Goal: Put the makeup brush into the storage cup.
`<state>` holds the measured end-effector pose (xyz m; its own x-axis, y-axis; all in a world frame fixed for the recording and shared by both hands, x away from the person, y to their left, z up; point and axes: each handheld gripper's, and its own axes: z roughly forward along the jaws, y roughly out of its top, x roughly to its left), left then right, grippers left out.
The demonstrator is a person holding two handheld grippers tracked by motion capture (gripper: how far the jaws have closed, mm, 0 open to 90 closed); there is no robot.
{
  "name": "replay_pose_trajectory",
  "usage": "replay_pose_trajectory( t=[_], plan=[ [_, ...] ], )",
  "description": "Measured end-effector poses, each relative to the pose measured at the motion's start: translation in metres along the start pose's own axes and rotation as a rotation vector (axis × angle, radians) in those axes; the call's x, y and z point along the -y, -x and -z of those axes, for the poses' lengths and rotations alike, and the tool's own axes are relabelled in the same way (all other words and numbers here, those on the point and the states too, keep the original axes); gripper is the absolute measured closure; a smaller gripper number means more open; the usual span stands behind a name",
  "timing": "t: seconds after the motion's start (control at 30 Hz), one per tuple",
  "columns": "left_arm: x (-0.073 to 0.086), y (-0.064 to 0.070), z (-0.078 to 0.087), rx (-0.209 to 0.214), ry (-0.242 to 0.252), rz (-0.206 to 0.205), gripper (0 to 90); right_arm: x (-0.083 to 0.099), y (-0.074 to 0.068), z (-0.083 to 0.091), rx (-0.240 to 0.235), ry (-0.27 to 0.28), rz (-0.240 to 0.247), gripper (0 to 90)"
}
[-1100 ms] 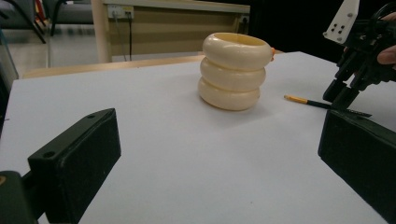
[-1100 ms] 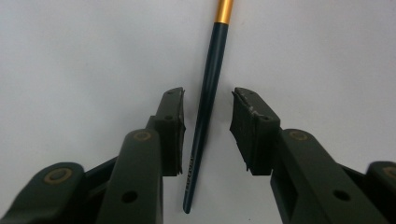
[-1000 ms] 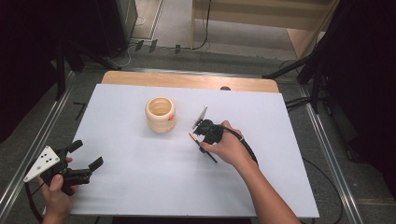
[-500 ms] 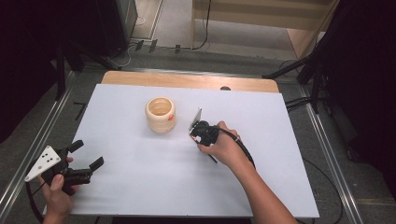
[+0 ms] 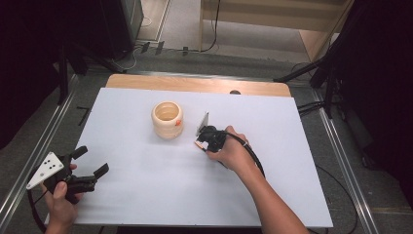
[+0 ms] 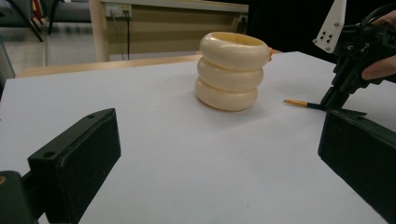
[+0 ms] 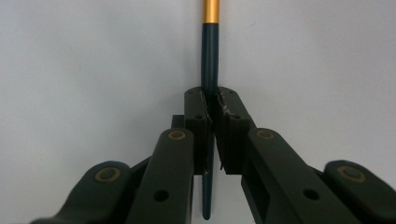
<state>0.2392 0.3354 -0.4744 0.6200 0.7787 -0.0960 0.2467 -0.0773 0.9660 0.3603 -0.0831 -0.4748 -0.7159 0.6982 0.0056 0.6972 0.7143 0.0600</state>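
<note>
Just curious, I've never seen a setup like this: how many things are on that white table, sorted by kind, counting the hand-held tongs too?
Cream ringed pots: 1
Dark pens with a gold band: 1, clamped in the right tongs
Hand-held tongs: 2, the left tongs open
Total: 4

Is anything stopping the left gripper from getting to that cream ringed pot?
Probably not. The left gripper is open, and bare white table lies between it and the pot.
</note>
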Motion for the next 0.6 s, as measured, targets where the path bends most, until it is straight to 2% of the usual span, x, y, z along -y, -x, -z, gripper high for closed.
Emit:
replay_pose_trajectory(
  t=[0.27, 0.43, 0.6],
  plan=[
    [0.000, -0.002, 0.000, 0.000, -0.002, 0.005, 0.0, 0.002, 0.000, 0.002, -0.008, 0.027, -0.003, 85.1],
    [0.000, -0.002, -0.001, 0.000, 0.002, 0.013, 0.0, 0.004, 0.003, 0.011, -0.019, 0.096, -0.028, 85.1],
    [0.000, -0.001, -0.001, 0.002, 0.001, 0.008, 0.0, 0.009, 0.009, 0.017, -0.019, 0.164, -0.077, 85.1]
  ],
)
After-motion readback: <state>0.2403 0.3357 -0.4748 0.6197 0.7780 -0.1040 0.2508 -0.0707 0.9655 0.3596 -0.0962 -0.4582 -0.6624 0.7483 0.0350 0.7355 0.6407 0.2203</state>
